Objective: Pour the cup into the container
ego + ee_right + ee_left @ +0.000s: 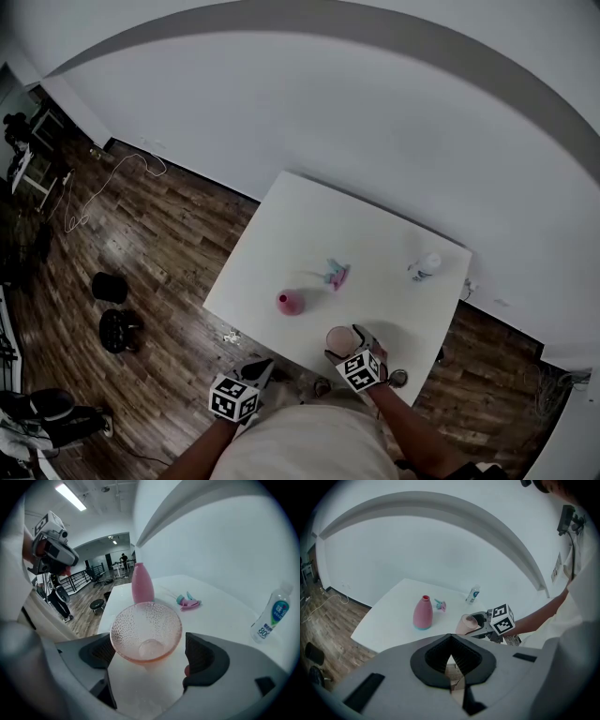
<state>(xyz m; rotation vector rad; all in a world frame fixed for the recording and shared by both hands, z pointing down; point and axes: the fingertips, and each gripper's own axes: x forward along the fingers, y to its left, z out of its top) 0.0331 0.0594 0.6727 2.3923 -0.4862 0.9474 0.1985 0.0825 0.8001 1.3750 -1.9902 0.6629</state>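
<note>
A clear pink dimpled cup (340,337) (465,624) (145,632) is at the white table's (309,225) near edge, its mouth toward the right gripper view's camera. It looks empty. My right gripper (352,342) (480,620) (150,656) stands wide round it; the right-hand pad is clear of the rim, while the cup overlaps the left-hand pad. The container, a pink bottle (291,302) (423,613) (142,585), stands upright farther in. My left gripper (258,370) (451,660) hangs off the table's near edge, jaws together on nothing.
A pink and teal spray head (336,274) (440,604) (189,602) lies mid-table. A small water bottle (427,266) (473,594) (274,613) stands near the far right corner. Dark stools (112,286) sit on the wood floor to the left.
</note>
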